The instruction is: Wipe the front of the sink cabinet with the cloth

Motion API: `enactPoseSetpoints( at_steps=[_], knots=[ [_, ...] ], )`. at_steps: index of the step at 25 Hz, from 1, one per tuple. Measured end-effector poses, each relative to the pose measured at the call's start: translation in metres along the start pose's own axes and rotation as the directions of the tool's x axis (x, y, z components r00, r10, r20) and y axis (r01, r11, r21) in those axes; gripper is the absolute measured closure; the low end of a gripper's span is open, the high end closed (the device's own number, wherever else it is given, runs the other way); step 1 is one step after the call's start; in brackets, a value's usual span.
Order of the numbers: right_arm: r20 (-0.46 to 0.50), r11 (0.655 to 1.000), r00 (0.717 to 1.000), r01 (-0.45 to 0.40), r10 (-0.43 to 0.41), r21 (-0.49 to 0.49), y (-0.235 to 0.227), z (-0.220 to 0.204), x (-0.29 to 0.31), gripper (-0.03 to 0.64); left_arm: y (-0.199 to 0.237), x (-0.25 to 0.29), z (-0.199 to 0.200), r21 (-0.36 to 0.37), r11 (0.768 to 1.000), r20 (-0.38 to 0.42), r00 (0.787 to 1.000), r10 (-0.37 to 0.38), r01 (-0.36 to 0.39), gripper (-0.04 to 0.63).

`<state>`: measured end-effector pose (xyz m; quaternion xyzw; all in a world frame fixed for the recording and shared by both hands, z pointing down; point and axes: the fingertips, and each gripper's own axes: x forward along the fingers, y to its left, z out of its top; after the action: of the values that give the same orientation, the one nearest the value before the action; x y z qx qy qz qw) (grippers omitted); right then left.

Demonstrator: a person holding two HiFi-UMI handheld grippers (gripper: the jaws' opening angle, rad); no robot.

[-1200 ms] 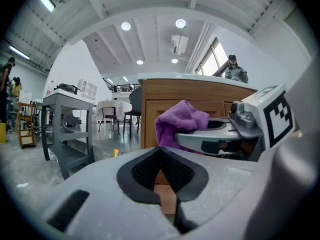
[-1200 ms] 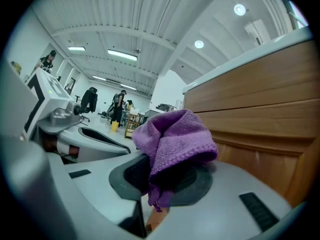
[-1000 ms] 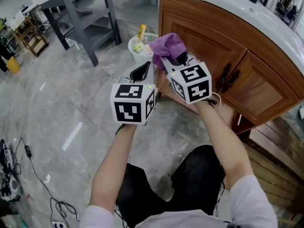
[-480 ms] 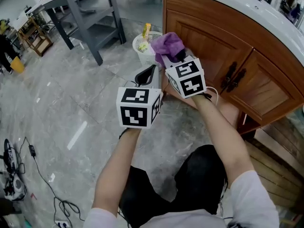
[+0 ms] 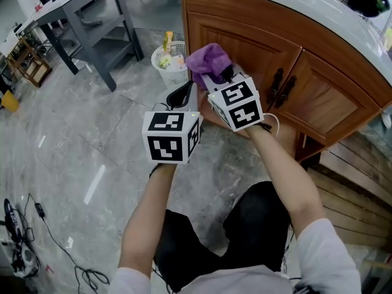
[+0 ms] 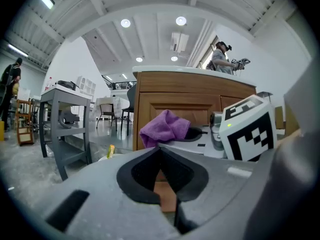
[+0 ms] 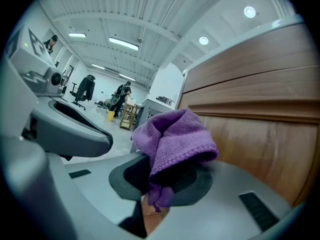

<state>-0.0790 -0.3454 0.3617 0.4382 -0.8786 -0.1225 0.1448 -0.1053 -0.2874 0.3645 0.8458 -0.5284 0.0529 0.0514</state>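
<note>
A purple cloth (image 5: 208,60) (image 7: 175,139) (image 6: 164,128) is bunched between the jaws of my right gripper (image 5: 223,78) (image 7: 160,181), which is shut on it. The cloth is held up close to the left door of the wooden sink cabinet (image 5: 257,41) (image 7: 260,139), near its left edge; touching or apart, I cannot tell. My left gripper (image 5: 180,94) (image 6: 161,171) hovers just left of the right one, over the floor, shut with nothing between its jaws.
A white basket (image 5: 168,63) with bottles stands on the floor beside the cabinet's left corner. A grey metal table (image 5: 92,23) is farther left. Dark handles (image 5: 278,87) sit where the two cabinet doors meet. Cables (image 5: 37,216) lie on the stone floor at the lower left.
The head view has shifted, so cabinet and basket sit further left in frame. Both grippers stay close together, the cloth still held near the left door.
</note>
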Motion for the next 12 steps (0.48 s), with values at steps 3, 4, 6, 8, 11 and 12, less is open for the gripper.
enactPoseSetpoints(
  at_steps=[3,4,6,8,11,12],
  knots=[
    [-0.013,1.0,1.0,0.019,-0.019,0.01,-0.008,-0.005,-0.012,0.549,-0.008,0.003,0.002,0.005,1.0,0.003,1.0,-0.024,0.024,0.591],
    [-0.016,1.0,1.0,0.024,-0.024,0.013,-0.01,-0.006,-0.017,0.549,-0.01,0.004,0.003,0.005,1.0,0.004,1.0,-0.03,0.03,0.591],
    [-0.02,0.999,0.999,0.031,-0.031,0.02,-0.013,-0.008,-0.025,0.549,-0.012,0.005,0.004,0.003,0.999,0.006,0.999,-0.038,0.038,0.591],
    [-0.02,0.999,0.999,0.039,-0.039,0.024,-0.016,-0.009,-0.034,0.549,-0.014,0.007,0.005,0.0,0.999,0.007,0.999,-0.045,0.045,0.591],
    [-0.025,0.998,0.998,0.051,-0.05,0.035,-0.02,-0.014,-0.046,0.549,-0.019,0.01,0.004,-0.004,0.998,0.007,0.998,-0.058,0.058,0.591],
    [-0.028,0.998,0.998,0.056,-0.055,0.042,-0.022,-0.016,-0.05,0.549,-0.022,0.012,0.004,-0.003,0.998,0.007,0.998,-0.064,0.064,0.591]
  ],
)
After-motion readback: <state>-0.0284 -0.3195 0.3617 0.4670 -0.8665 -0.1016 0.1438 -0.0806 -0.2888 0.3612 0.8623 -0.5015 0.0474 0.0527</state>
